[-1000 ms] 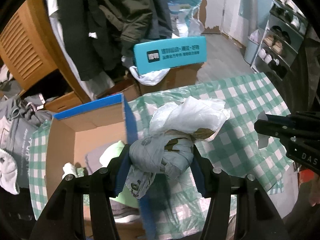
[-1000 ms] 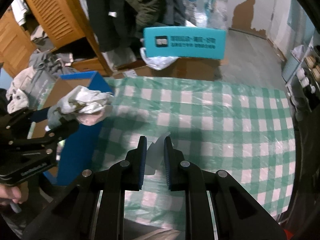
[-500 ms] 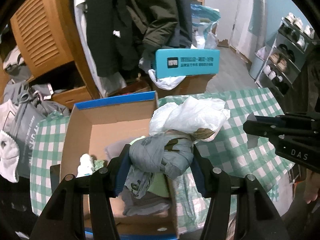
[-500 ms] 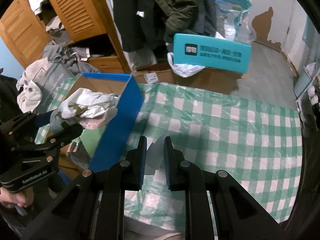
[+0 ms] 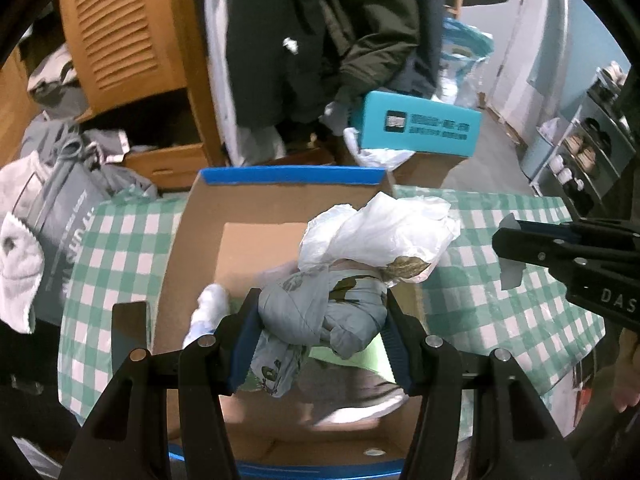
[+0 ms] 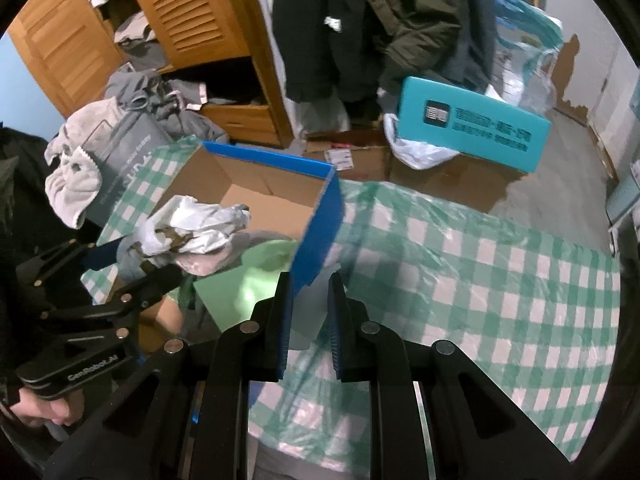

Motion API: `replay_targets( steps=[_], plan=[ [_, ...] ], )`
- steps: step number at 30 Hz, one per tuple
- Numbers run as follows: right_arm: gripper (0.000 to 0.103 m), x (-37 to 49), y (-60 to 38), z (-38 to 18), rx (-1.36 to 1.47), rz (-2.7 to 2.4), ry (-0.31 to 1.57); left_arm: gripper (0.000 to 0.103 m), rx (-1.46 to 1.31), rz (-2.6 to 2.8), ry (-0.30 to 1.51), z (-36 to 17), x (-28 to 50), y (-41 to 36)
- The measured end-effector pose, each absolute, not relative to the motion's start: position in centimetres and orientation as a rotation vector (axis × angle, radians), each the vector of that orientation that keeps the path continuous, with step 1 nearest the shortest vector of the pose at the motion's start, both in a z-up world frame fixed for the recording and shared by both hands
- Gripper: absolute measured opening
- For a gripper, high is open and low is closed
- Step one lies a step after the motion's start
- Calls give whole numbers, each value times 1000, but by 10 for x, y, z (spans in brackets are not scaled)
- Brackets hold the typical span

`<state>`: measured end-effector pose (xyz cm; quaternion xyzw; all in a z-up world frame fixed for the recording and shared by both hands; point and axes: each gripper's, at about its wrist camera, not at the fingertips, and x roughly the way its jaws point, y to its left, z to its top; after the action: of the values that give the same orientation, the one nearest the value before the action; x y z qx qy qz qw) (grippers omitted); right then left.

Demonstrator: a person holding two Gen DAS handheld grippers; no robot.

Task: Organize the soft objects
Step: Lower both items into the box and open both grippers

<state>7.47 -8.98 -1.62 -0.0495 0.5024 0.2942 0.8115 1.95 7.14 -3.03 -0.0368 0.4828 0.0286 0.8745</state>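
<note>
My left gripper (image 5: 320, 308) is shut on a grey and white cloth bundle (image 5: 352, 276) and holds it above the open blue-rimmed cardboard box (image 5: 292, 176). The box holds a green cloth (image 6: 248, 280), a white item (image 5: 210, 308) and other soft pieces. In the right wrist view the bundle (image 6: 192, 228) and left gripper (image 6: 132, 268) hang over the box (image 6: 320, 220). My right gripper (image 6: 310, 300) hovers over the checked tablecloth beside the box's blue wall, with its jaws a narrow gap apart and empty. It also shows in the left wrist view (image 5: 520, 240).
A green and white checked tablecloth (image 6: 480, 280) covers the table. A teal box (image 6: 472, 128) on cardboard cartons sits beyond the table. Hanging coats (image 6: 380, 20), a wooden wardrobe (image 6: 192, 20) and piled grey clothes (image 6: 100, 152) stand behind. A shoe rack (image 5: 588, 148) is at right.
My left gripper has carried the bundle leftward from beside the box to over its inside. My right gripper has also shifted left, closer to the box's blue wall.
</note>
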Motion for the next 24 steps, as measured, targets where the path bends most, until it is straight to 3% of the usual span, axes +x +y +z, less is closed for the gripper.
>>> replay_targets(
  steps=[17,24],
  plan=[
    [15,84,-18,-40,-177,700,1133,59,-172,143,1099,-69,31,117],
    [20,88,-7,-49,-186,705,1154,64,-191,171,1134,-75,32,124]
  ],
)
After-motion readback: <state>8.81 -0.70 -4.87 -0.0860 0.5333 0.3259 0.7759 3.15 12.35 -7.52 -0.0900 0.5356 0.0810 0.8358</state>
